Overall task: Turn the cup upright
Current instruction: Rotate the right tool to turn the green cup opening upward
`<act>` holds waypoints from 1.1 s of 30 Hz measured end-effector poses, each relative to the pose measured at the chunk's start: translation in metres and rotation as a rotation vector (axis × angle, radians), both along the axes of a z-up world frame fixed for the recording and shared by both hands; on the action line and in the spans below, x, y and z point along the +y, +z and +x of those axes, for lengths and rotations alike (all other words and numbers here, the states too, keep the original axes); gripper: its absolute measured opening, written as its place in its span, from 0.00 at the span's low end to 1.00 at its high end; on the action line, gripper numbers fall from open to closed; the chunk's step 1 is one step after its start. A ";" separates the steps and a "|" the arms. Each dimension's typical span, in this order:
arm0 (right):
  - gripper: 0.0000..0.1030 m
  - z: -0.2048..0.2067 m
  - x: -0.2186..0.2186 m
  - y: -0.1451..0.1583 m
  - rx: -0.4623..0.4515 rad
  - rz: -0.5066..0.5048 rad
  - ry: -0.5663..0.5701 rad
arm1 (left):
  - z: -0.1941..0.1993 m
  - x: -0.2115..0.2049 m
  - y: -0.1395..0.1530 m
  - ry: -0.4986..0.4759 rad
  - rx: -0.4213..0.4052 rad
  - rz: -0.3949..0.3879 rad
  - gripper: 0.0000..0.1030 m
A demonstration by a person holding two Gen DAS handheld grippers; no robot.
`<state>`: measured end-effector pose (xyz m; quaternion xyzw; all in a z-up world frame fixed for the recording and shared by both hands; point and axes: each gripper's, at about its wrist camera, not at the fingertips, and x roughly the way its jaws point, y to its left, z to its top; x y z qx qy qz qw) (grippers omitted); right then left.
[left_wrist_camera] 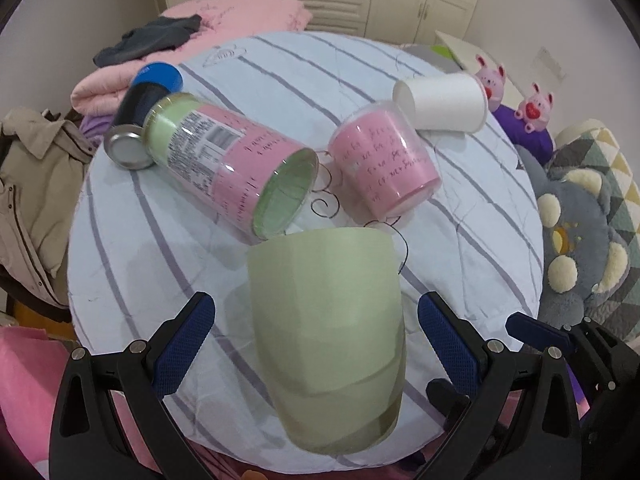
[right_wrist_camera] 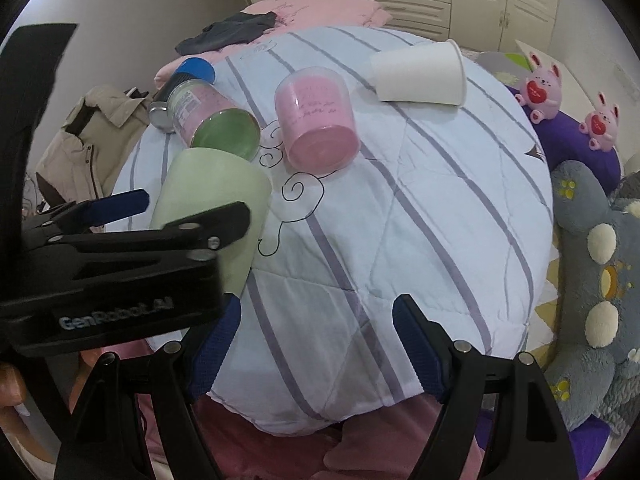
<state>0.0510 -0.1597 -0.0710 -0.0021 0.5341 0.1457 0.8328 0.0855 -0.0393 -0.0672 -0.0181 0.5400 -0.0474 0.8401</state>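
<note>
A pale green cup (left_wrist_camera: 326, 340) lies on the striped quilt (left_wrist_camera: 160, 248) between the fingers of my left gripper (left_wrist_camera: 316, 340), whose jaws are open and apart from its sides. It also shows in the right wrist view (right_wrist_camera: 212, 200), partly hidden by the left gripper (right_wrist_camera: 160, 216). My right gripper (right_wrist_camera: 314, 344) is open and empty over the quilt's near edge (right_wrist_camera: 360, 280). Other cups lie on their sides: a pink one (left_wrist_camera: 384, 160) (right_wrist_camera: 320, 120), a white paper one (left_wrist_camera: 444, 102) (right_wrist_camera: 420, 74), and a pink-and-green tumbler (left_wrist_camera: 228, 164) (right_wrist_camera: 212, 120).
A dark bottle with a blue cap (left_wrist_camera: 148, 96) lies behind the tumbler. A grey plush toy (right_wrist_camera: 592, 280) and pink bunny toys (right_wrist_camera: 540, 88) sit to the right. A beige jacket (left_wrist_camera: 32, 188) and pink bedding (left_wrist_camera: 224, 16) lie left and behind.
</note>
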 end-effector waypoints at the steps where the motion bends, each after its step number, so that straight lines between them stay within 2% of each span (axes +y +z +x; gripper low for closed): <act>1: 0.77 0.000 0.000 0.000 0.002 0.002 0.004 | 0.001 -0.001 -0.001 -0.003 0.007 -0.008 0.99; 9: 0.78 0.006 -0.004 -0.004 0.020 0.046 0.007 | 0.009 -0.012 -0.008 -0.020 0.020 -0.014 0.97; 11: 0.78 0.007 -0.005 -0.004 0.027 0.053 0.008 | 0.010 -0.013 -0.008 -0.017 0.013 0.003 0.88; 14: 0.78 0.008 -0.005 -0.005 0.031 0.053 0.008 | 0.012 -0.015 -0.008 -0.023 0.006 0.029 0.79; 16: 0.78 0.008 -0.003 -0.005 0.032 0.051 0.013 | 0.013 -0.014 -0.008 -0.029 0.007 0.024 0.79; 24: 0.78 0.010 0.005 -0.005 0.048 0.105 0.059 | 0.018 -0.005 0.003 -0.023 -0.084 -0.009 0.79; 28: 0.78 0.014 0.014 -0.003 0.035 0.117 0.065 | 0.020 -0.006 0.008 -0.029 -0.129 -0.005 0.79; 31: 0.78 0.019 0.021 -0.003 0.022 0.118 0.070 | 0.018 -0.008 0.013 -0.031 -0.186 0.030 0.79; 33: 0.78 0.022 0.026 -0.003 0.014 0.101 0.072 | 0.016 -0.005 0.017 -0.035 -0.218 0.017 0.79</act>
